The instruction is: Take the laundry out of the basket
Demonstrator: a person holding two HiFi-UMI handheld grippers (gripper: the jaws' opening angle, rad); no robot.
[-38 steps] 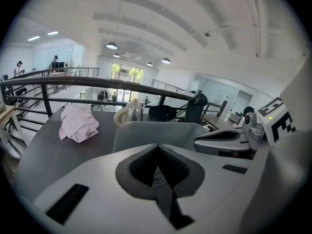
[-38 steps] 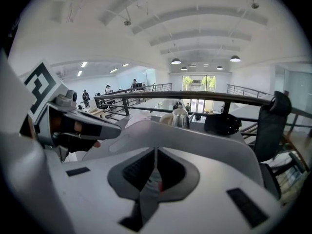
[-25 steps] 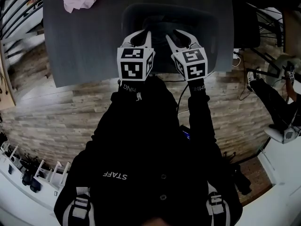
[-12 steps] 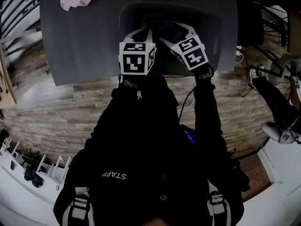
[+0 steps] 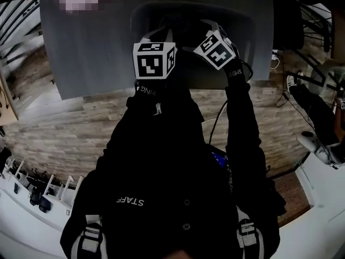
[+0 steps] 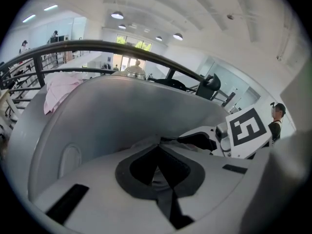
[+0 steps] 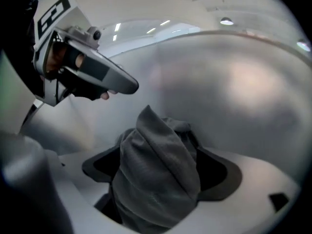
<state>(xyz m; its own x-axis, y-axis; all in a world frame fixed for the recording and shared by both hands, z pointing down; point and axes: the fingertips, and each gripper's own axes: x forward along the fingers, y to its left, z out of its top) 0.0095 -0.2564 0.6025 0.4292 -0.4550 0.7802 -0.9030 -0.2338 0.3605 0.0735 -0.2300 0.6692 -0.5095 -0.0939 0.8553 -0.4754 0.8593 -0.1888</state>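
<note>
One bright hall with a white ceiling, round ceiling lights [image 6: 117, 15] and a dark curved railing [image 6: 122, 48] shows in the left gripper view. The head view shows a floor [image 5: 64, 134] of pale wood planks. On it stands one dark grey table [image 5: 91, 47] with a plain, matt top.

One person in a black jacket [image 5: 172, 171] stands at the table's near edge, both arms reaching forward.

One grey plastic basket [image 5: 245, 39] sits on the table near that edge. Its walls are smooth and rounded.

Two hand-held grippers are down inside the basket, side by side, each with one marker cube. The left gripper [image 6: 158, 141] has its jaws pressed together at the tips. A sliver of pale cloth shows through the gap behind the tips, but I cannot tell whether any is nipped. The right gripper [image 7: 161, 169] has its jaws spread wide. They have just been opening, and a cloth stands between them with the pads clear of it on both sides.

Two pieces of laundry are visible. One grey garment [image 7: 161, 140] is bunched upright in the basket, between the right gripper's jaws. One pink cloth [image 6: 61, 91] lies out on the table, beyond the basket wall.
</note>
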